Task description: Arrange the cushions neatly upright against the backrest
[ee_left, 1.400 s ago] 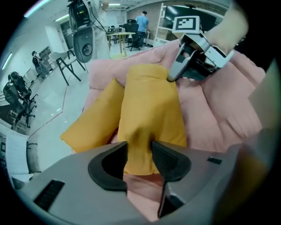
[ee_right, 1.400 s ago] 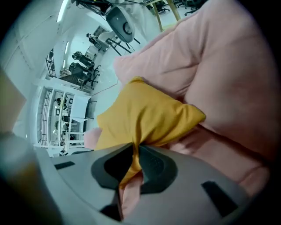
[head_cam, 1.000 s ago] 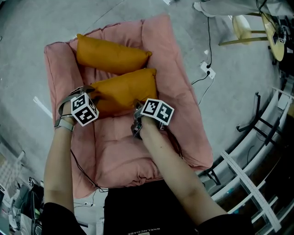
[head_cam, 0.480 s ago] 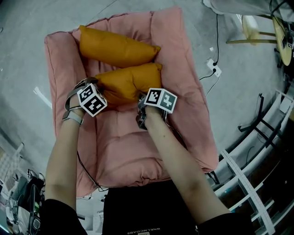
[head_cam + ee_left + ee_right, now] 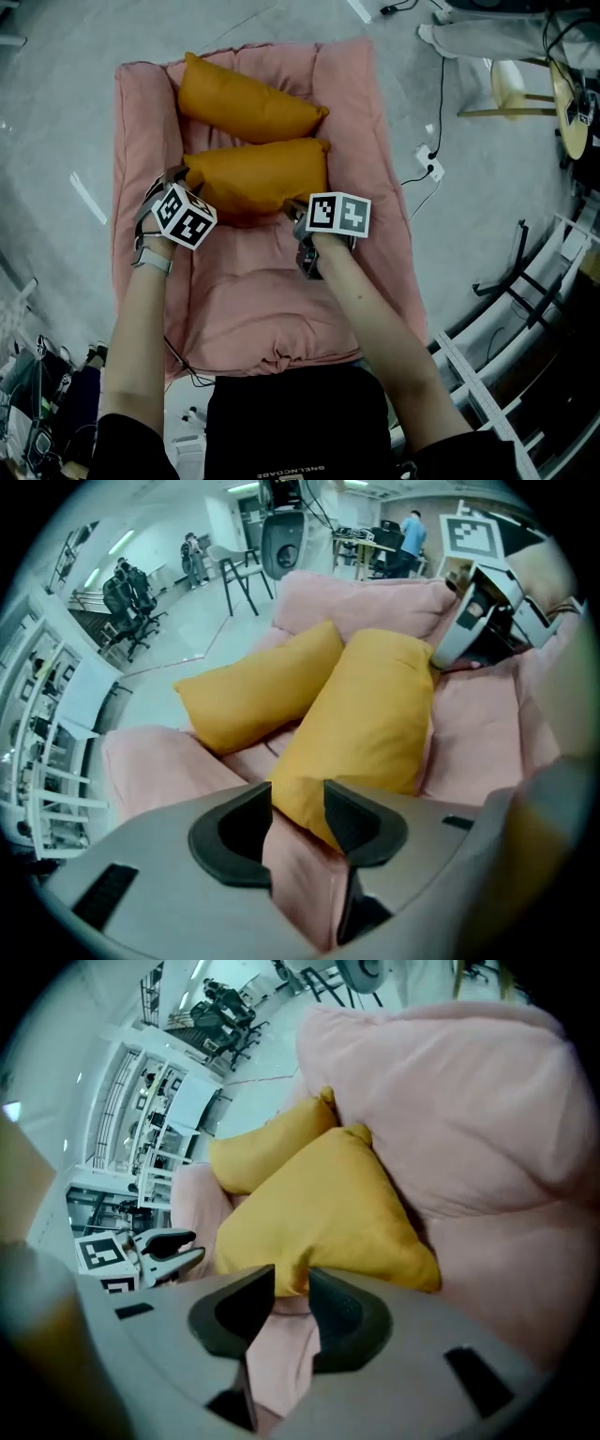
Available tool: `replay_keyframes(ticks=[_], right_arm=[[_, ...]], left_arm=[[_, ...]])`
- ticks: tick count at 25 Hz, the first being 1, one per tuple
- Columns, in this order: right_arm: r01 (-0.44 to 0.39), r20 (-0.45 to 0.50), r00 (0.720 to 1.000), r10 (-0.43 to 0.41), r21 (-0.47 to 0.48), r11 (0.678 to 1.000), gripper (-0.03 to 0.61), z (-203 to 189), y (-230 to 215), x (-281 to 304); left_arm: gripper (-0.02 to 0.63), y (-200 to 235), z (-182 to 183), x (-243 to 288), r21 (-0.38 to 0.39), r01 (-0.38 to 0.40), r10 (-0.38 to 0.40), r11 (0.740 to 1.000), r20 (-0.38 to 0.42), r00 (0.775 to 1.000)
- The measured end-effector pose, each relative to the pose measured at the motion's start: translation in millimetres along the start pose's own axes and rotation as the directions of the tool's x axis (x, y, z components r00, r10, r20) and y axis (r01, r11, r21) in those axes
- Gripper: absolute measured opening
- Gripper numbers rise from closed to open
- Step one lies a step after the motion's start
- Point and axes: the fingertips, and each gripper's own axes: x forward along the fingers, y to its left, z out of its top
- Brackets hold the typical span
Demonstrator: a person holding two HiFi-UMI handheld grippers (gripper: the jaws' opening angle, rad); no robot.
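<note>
Left tongs (image 5: pixel 298 810): you clench the near cushion's (image 5: pixel 258 178) left corner.
Right tongs (image 5: pixel 292 1293): opening, with its right corner between the pads.
Near cushion: lies on the pink sofa seat (image 5: pixel 253 300), touching the far cushion (image 5: pixel 248 98) by the backrest (image 5: pixel 272 56).

Your pink sofa (image 5: pixel 253 300) sits straight on the grey concrete floor (image 5: pixel 66 84). 2 orange cushions lie on its seat: far cushion (image 5: pixel 248 98) slanted across, next to the backrest (image 5: pixel 253 54); near cushion (image 5: pixel 258 178) just in front, approx. parallel, touching it at the R end. On the floor R of the sofa: white power strip (image 5: pixel 429 167) w/ black cable.
</note>
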Motion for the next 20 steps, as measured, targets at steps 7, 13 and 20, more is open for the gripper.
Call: replay_keyframes(ticks=[7,13,20], right_arm=[[-0.036,0.093,0.994,0.062,-0.256,0.966,0.125,56,23,-50],[0.002,0.176,0.978,0.116,-0.557,0.83,0.166,124,55,-69],[-0.012,0.135,0.98,0.145,-0.691,0.723,0.199,155,89,-35]], left_arm=[[0.178,-10,0,-74,-0.213,-0.077,0.097,0.974,0.081,0.992],[0.156,-59,1,-133,-0.482,-0.033,0.154,0.875,0.215,0.964],[0.079,-103,-23,-172,-0.683,0.039,0.217,0.729,0.285,0.934]])
